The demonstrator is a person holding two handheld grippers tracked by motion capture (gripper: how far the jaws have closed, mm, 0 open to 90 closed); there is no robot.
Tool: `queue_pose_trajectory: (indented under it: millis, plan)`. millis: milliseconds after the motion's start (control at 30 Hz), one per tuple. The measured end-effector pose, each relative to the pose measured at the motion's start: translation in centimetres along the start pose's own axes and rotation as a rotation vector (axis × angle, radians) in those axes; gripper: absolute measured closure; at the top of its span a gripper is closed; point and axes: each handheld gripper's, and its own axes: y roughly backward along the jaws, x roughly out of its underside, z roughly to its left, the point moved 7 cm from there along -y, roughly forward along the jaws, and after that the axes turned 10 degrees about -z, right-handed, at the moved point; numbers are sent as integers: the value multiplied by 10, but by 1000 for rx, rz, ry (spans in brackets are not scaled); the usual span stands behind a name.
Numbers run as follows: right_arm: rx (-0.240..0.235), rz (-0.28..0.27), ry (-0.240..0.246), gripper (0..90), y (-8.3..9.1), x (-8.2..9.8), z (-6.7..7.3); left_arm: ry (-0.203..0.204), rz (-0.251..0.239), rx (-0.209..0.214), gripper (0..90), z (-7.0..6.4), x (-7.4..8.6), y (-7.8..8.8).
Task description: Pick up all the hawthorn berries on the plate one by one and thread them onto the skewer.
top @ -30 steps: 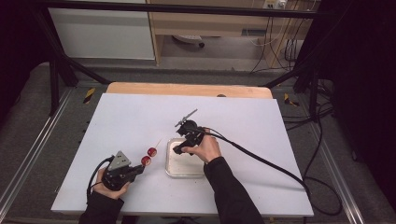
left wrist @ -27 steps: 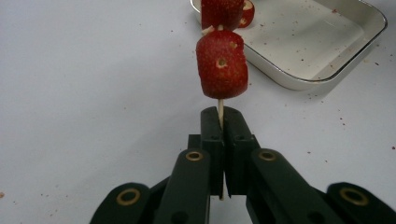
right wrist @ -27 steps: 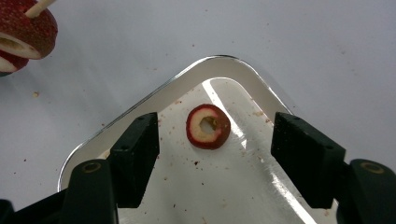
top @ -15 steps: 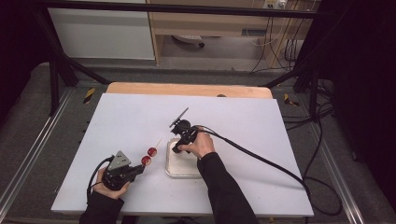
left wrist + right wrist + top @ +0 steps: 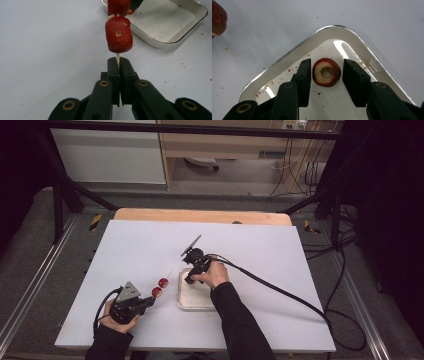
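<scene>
A thin wooden skewer [image 5: 118, 60], threaded with two red fruit pieces [image 5: 118, 34], is clamped tight in the left gripper [image 5: 118, 65]. At the right gripper [image 5: 326, 72], jaws have just been closing around a cored fruit ring [image 5: 326, 72], not yet pressed, inside the glossy white tray [image 5: 352, 42], at the skewer's three o'clock.

A white surface [image 5: 125, 250] is seen, speckled with red crumbs. A wooden board edge [image 5: 200, 215] is exposed at its twelve o'clock side. Beyond that, cables [image 5: 300, 170] are hung by a pale cabinet [image 5: 110, 155]. Grey floor [image 5: 30, 250] is spread at nine o'clock.
</scene>
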Motion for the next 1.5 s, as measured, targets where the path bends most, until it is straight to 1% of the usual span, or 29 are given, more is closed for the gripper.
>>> queue_pose_trajectory:
  millis: [133, 167, 200, 233, 333, 367, 433, 533, 600, 667, 700, 767, 833, 867, 1033, 1133, 1233, 1467, 1500]
  plan:
    - [4, 11, -2, 611, -2, 1, 0, 1, -1, 0, 877, 0, 0, 0]
    - [2, 11, 8, 612, -3, 2, 0, 2, -1, -1, 877, 0, 0, 0]
    - [5, 16, -2, 613, -3, 2, 1, 2, -1, -2, 877, 0, 0, 0]
    - [5, 14, 5, 614, -3, 2, 0, 2, 0, -2, 878, 0, 0, 0]
    - [4, 19, 3, 617, -2, 2, 1, -1, 0, -2, 877, 0, 0, 0]
    - [3, 18, 9, 618, -2, 3, 1, -1, 0, -3, 877, 0, 0, 0]
    - [10, 10, 3, 619, 0, 1, 2, -2, -1, -4, 878, 0, 0, 0]
    - [9, -16, 2, 620, 7, -2, 3, -1, -4, -5, 877, 0, 0, 0]
    - [13, -34, -9, 620, 15, -5, 4, -3, -8, -6, 877, 0, -1, 1]
    - [14, -53, -7, 620, 22, -6, 5, -3, -9, -7, 878, -1, -1, 1]
    - [14, -60, -16, 621, 26, -7, 6, -5, -10, -7, 878, -1, -1, 1]
    - [17, -73, -8, 620, 32, -7, 8, -7, -10, -8, 877, -2, -1, 1]
    - [18, -79, -12, 621, 37, -6, 11, -11, -10, -7, 878, -3, -1, 0]
    - [19, -84, -3, 621, 39, -5, 12, -12, -13, -8, 878, -3, -2, 1]
    - [1, -145, -41, 621, 52, -2, 17, -16, -22, -4, 878, -7, -4, 1]
    - [-7, -194, -55, 621, 60, 1, 16, -15, -26, -2, 877, -10, -5, 0]
    - [-24, -245, -86, 621, 68, 5, 16, -13, -27, -1, 878, -13, -6, -2]
    - [-32, -346, -139, 622, 82, 19, 11, -17, -44, 1, 878, -24, -10, -5]
    - [-34, -362, -154, 622, 84, 21, 11, -18, -46, 0, 877, -25, -10, -6]
